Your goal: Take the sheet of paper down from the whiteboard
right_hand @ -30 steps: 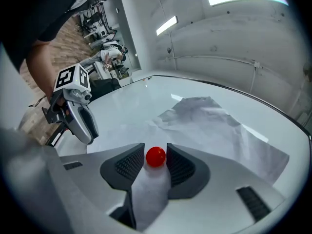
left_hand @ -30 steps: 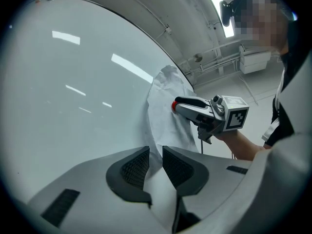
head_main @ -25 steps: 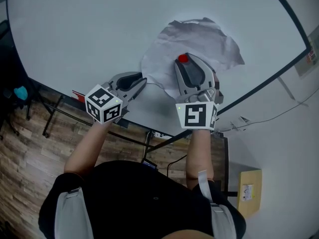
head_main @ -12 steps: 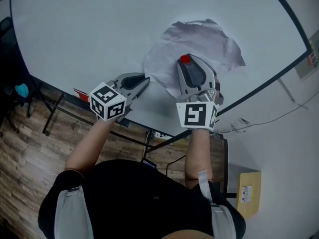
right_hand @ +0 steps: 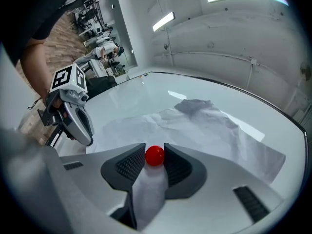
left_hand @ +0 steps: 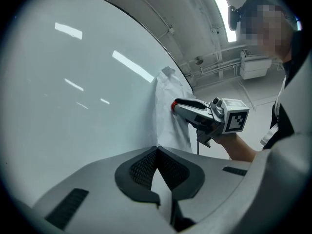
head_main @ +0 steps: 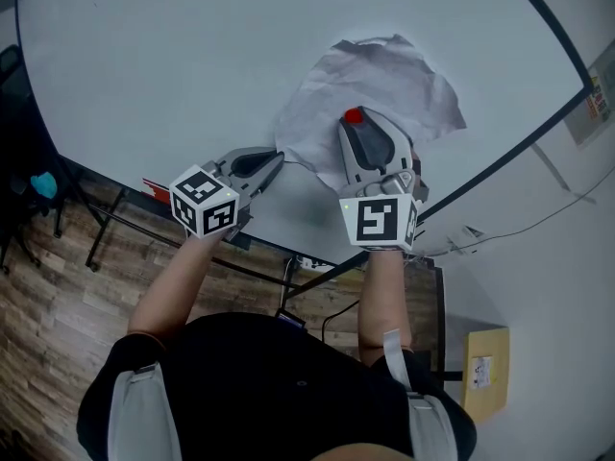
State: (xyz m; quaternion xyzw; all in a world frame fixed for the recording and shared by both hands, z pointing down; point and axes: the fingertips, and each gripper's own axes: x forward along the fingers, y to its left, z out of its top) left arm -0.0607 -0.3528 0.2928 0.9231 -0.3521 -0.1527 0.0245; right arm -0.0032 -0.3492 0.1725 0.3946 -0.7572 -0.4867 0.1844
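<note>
The whiteboard is seen upright, bare across its left part. At the left, the left gripper is held against the board at the lower left corner of the sheet of paper. In the left gripper view its jaws are pressed together at the tips, and the sheet's corner runs down into the line where they meet, so the corner is judged to be pinched. The sheet, crumpled and creased, is not yet taken down; its upper and right edges are lifted off the surface. Near its lower middle it is pinned by a red magnet. To the right, the right gripper is set over that magnet. Its jaws have just been closing, the magnet is between the pads, and both pads appear to be touching it. Step in hand, as judged: the magnet is being gripped while the sheet is steadied. Next move, as judged: the magnet is to be pulled straight off the board with a firm hold. The left pinch is to be held so the freed sheet is not dropped, and the sheet is then drawn away from the board.
</note>
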